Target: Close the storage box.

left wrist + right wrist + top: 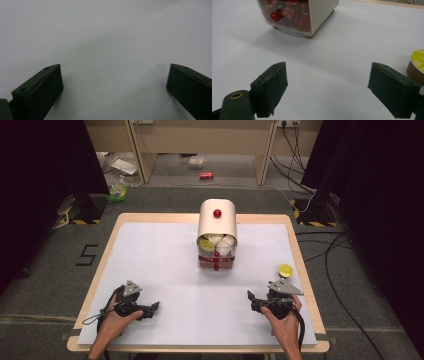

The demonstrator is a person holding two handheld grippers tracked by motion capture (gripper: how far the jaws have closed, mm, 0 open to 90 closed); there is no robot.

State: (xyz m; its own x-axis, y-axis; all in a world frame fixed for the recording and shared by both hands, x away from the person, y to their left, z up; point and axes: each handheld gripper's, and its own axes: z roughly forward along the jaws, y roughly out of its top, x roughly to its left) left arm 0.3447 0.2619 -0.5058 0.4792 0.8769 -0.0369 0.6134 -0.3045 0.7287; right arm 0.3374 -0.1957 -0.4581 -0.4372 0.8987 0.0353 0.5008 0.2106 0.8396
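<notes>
A person sits at the near edge of a table (pixel 150 220) covered with a white sheet, a gripper in each hand, both resting low near that edge. The left gripper (pixel 154 307) lies at the near left with its jaws pointing toward the middle; in the left gripper view its jaws stand wide apart with only bare white sheet between them. The right gripper (pixel 251 298) sits at the near right, jaws turned inward as well; in the right gripper view its jaws are wide open and hold nothing. Just beyond the right hand (pixel 285 322), close to the table's right edge, stands a small round capsule with a yellow lid (pixel 285 269); the right gripper view shows it beside the right jaw, brown-walled, not touching it. Well apart from both grippers, toward the far middle of the table, stands a cream drawer cabinet with a rounded top (pixel 216 222) and red knobs. Its upper drawer is pulled out and holds white and yellow capsules, and the clear drawer below is packed with red capsules (pixel 294 12). On the floor beyond the table lies a red can (pixel 206 175).
</notes>
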